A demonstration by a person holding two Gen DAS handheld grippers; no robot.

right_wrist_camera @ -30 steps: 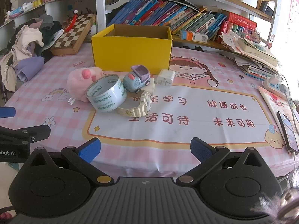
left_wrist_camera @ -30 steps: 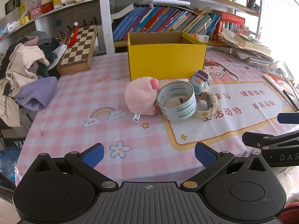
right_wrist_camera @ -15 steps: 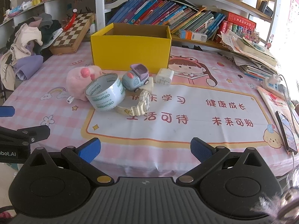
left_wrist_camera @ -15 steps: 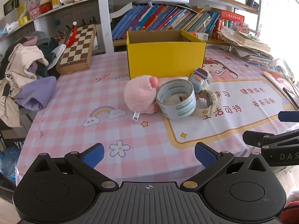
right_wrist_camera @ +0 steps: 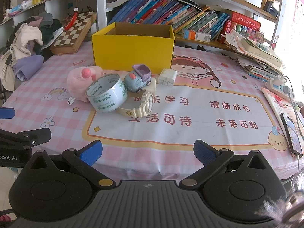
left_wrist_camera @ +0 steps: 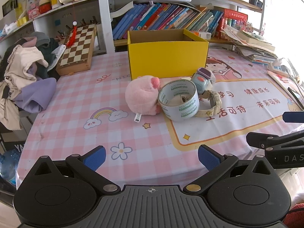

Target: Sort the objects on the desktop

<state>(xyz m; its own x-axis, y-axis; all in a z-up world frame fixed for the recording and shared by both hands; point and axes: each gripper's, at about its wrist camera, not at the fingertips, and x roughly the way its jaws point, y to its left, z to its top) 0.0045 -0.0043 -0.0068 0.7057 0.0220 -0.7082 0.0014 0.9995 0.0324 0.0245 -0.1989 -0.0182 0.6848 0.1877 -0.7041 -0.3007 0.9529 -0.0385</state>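
Observation:
A yellow open box (left_wrist_camera: 167, 58) (right_wrist_camera: 133, 51) stands at the back of the table. In front of it lie a pink plush toy (left_wrist_camera: 141, 97) (right_wrist_camera: 80, 82), a roll of tape (left_wrist_camera: 179, 102) (right_wrist_camera: 106, 95), a small toy truck (left_wrist_camera: 202, 78) (right_wrist_camera: 137, 78), a cream wristwatch (left_wrist_camera: 210, 104) (right_wrist_camera: 141, 106) and a white charger (right_wrist_camera: 167, 77). My left gripper (left_wrist_camera: 152, 158) is open and empty, hovering over the near table edge. My right gripper (right_wrist_camera: 148, 153) is likewise open and empty, well short of the objects.
A chessboard (left_wrist_camera: 77, 51) leans at the back left beside a pile of clothes (left_wrist_camera: 24, 79). Bookshelves (right_wrist_camera: 171, 17) line the back. Stacked papers (right_wrist_camera: 260, 58), a power strip (right_wrist_camera: 279, 84) and a phone (right_wrist_camera: 290, 134) sit at the right edge.
Both grippers have crept slightly forward toward the objects; the objects themselves have not moved and both grippers stay open.

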